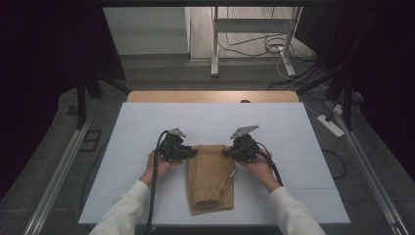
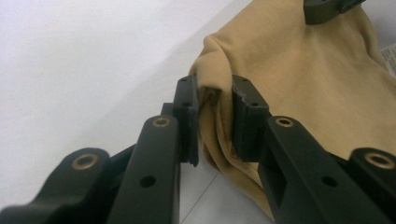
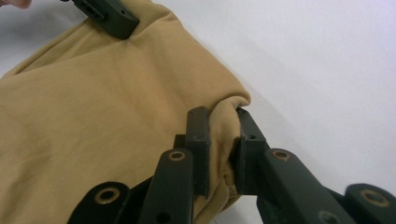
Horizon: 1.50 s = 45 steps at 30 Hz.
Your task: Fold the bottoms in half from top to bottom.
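A folded tan garment [image 1: 210, 178] lies on the white table top [image 1: 142, 122], its length running toward the front edge. My left gripper [image 1: 192, 152] pinches the far left corner of the garment; in the left gripper view the jaws [image 2: 215, 116] hold a bunched fold of tan cloth [image 2: 303, 79] between the pads. My right gripper [image 1: 227, 152] pinches the far right corner, and in the right gripper view its jaws [image 3: 223, 149] squeeze a fold of the cloth [image 3: 93, 116]. Each gripper view shows the other gripper's jaw tip at its top edge.
A wooden strip [image 1: 210, 96] borders the far side of the white top. Beyond it stand a white desk frame [image 1: 215, 44] and loose cables on the floor. A power strip [image 1: 330, 125] lies to the right. A white label [image 2: 390, 58] sticks out of the garment.
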Each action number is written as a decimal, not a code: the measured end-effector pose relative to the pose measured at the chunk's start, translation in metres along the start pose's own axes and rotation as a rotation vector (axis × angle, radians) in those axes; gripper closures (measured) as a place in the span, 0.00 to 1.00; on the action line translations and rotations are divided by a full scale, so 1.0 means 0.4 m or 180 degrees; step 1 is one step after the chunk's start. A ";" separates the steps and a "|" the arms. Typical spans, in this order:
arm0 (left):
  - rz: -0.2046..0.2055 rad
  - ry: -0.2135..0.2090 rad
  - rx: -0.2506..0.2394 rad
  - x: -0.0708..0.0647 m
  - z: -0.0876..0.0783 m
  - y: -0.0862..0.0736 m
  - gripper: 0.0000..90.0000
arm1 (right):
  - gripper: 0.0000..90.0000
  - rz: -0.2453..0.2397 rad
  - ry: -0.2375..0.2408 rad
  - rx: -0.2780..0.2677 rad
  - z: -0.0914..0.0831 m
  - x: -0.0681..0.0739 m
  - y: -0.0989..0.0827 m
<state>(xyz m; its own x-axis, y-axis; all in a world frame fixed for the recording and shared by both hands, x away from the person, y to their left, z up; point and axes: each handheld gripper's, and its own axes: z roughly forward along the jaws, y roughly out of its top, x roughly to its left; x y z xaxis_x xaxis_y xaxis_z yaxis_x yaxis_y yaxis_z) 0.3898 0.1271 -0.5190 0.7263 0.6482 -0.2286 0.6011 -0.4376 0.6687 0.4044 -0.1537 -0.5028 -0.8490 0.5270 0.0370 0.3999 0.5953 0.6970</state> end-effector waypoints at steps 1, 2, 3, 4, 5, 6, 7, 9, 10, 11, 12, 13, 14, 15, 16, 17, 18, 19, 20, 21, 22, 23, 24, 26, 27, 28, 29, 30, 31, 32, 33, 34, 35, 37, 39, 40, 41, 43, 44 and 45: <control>0.0004 0.0010 -0.0011 -0.001 -0.002 0.001 0.82 | 0.88 -0.0002 -0.0006 -0.0012 -0.001 0.000 0.000; 0.0015 0.0012 -0.0019 -0.001 -0.003 0.002 0.82 | 0.88 -0.0007 -0.0013 -0.0027 -0.003 0.000 0.001; 0.0017 0.0015 -0.0032 -0.001 -0.005 0.004 0.82 | 0.88 -0.0009 -0.0016 -0.0038 -0.004 0.000 0.002; 0.0015 0.0017 -0.0040 -0.001 -0.006 0.006 0.82 | 0.88 -0.0012 -0.0024 -0.0044 -0.005 -0.001 0.003; 0.0016 0.0016 -0.0053 0.000 -0.007 0.008 0.82 | 0.88 -0.0010 -0.0031 -0.0054 -0.006 -0.001 0.003; 0.0017 0.0022 -0.0058 0.000 -0.008 0.009 0.82 | 0.88 -0.0008 -0.0034 -0.0070 -0.008 -0.002 0.005; 0.0030 0.0028 -0.0065 0.000 -0.009 0.011 0.82 | 0.88 -0.0002 -0.0036 -0.0080 -0.009 -0.002 0.005; 0.0040 0.0041 -0.0083 0.000 -0.011 0.015 0.82 | 0.88 -0.0009 -0.0048 -0.0083 -0.012 -0.005 0.008; 0.0046 0.0049 -0.0090 0.000 -0.011 0.016 0.82 | 0.88 -0.0007 -0.0050 -0.0095 -0.014 -0.005 0.010; 0.0044 0.0053 -0.0106 0.000 -0.011 0.017 0.82 | 0.88 0.0002 -0.0058 -0.0107 -0.015 -0.005 0.011; 0.0041 0.0056 -0.0113 0.000 -0.012 0.019 0.82 | 0.88 0.0009 -0.0058 -0.0118 -0.017 -0.005 0.012; 0.0043 0.0056 -0.0117 0.001 -0.012 0.020 0.82 | 0.88 0.0005 -0.0062 -0.0122 -0.019 -0.005 0.014; 0.0037 0.0056 -0.0121 0.002 -0.012 0.021 0.82 | 0.88 -0.0008 -0.0075 -0.0131 -0.020 -0.005 0.015; 0.0037 0.0057 -0.0124 0.002 -0.013 0.023 0.82 | 0.88 -0.0011 -0.0079 -0.0134 -0.021 -0.005 0.016; 0.0047 0.0062 -0.0128 0.003 -0.013 0.024 0.82 | 0.88 -0.0012 -0.0087 -0.0141 -0.021 -0.006 0.017; 0.0051 0.0066 -0.0133 0.003 -0.014 0.026 0.82 | 0.88 -0.0012 -0.0090 -0.0148 -0.022 -0.006 0.018; 0.0048 0.0067 -0.0142 0.003 -0.015 0.027 0.82 | 0.88 -0.0013 -0.0093 -0.0153 -0.022 -0.007 0.019; 0.0044 0.0067 -0.0146 0.003 -0.016 0.028 0.82 | 0.88 -0.0020 -0.0099 -0.0162 -0.023 -0.007 0.020; 0.0045 0.0068 -0.0154 0.004 -0.016 0.029 0.82 | 0.88 -0.0026 -0.0107 -0.0165 -0.023 -0.008 0.021; 0.0033 0.0067 -0.0166 0.006 -0.017 0.029 0.82 | 0.88 -0.0030 -0.0113 -0.0169 -0.023 -0.009 0.022; 0.0034 0.0066 -0.0164 0.007 -0.017 0.030 0.82 | 0.88 -0.0031 -0.0117 -0.0182 -0.023 -0.009 0.024; 0.0027 0.0070 -0.0168 0.008 -0.017 0.031 0.82 | 0.88 -0.0032 -0.0121 -0.0180 -0.023 -0.010 0.025; 0.0020 0.0071 -0.0176 0.009 -0.017 0.032 0.82 | 0.88 -0.0032 -0.0128 -0.0179 -0.023 -0.010 0.027; 0.0018 0.0081 -0.0185 0.010 -0.017 0.034 0.82 | 0.88 -0.0050 -0.0140 -0.0190 -0.024 -0.012 0.030; 0.0025 0.0082 -0.0187 0.012 -0.017 0.035 0.82 | 0.88 -0.0038 -0.0143 -0.0197 -0.024 -0.012 0.032; 0.0013 0.0087 -0.0203 0.014 -0.016 0.038 0.82 | 0.88 -0.0049 -0.0157 -0.0202 -0.023 -0.012 0.033; 0.0020 0.0088 -0.0204 0.016 -0.015 0.040 0.82 | 0.88 -0.0061 -0.0175 -0.0206 -0.023 -0.014 0.035; 0.0020 0.0093 -0.0203 0.017 -0.014 0.043 0.82 | 0.88 -0.0062 -0.0181 -0.0215 -0.023 -0.015 0.036; 0.0024 0.0094 -0.0212 0.018 -0.013 0.045 0.82 | 0.88 -0.0056 -0.0190 -0.0216 -0.024 -0.017 0.036; 0.0018 0.0093 -0.0218 0.019 -0.013 0.048 0.82 | 0.88 -0.0051 -0.0196 -0.0221 -0.025 -0.019 0.037; 0.0017 0.0089 -0.0224 0.020 -0.013 0.051 0.82 | 0.88 -0.0049 -0.0203 -0.0231 -0.026 -0.022 0.038; 0.0014 0.0090 -0.0242 0.021 -0.014 0.053 0.82 | 0.88 -0.0047 -0.0206 -0.0229 -0.028 -0.024 0.040; 0.0012 0.0088 -0.0262 0.022 -0.016 0.056 0.82 | 0.88 -0.0035 -0.0210 -0.0259 -0.029 -0.026 0.041; 0.0016 0.0094 -0.0282 0.023 -0.020 0.062 0.82 | 0.88 -0.0040 -0.0221 -0.0281 -0.034 -0.030 0.045; 0.0023 0.0096 -0.0308 0.024 -0.022 0.068 0.82 | 0.88 -0.0026 -0.0227 -0.0311 -0.037 -0.034 0.049; 0.0016 0.0097 -0.0327 0.025 -0.024 0.070 0.82 | 0.88 -0.0022 -0.0229 -0.0329 -0.038 -0.036 0.051; 0.0021 0.0097 -0.0341 0.027 -0.026 0.072 0.82 | 0.88 -0.0021 -0.0229 -0.0352 -0.039 -0.038 0.053; 0.0020 0.0104 -0.0365 0.029 -0.029 0.074 0.82 | 0.88 -0.0032 -0.0235 -0.0368 -0.043 -0.042 0.059; 0.0014 0.0103 -0.0374 0.030 -0.030 0.075 0.82 | 0.88 -0.0032 -0.0236 -0.0395 -0.044 -0.044 0.062; 0.0006 0.0105 -0.0387 0.032 -0.031 0.076 0.82 | 0.88 -0.0033 -0.0236 -0.0398 -0.045 -0.045 0.064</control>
<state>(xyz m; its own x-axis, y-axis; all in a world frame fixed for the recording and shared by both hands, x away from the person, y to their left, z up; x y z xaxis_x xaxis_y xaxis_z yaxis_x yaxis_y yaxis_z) 0.4133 0.1301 -0.4928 0.7148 0.6686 -0.2052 0.5534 -0.3614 0.7505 0.4237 -0.1589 -0.4726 -0.8232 0.5673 -0.0206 0.3411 0.5233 0.7809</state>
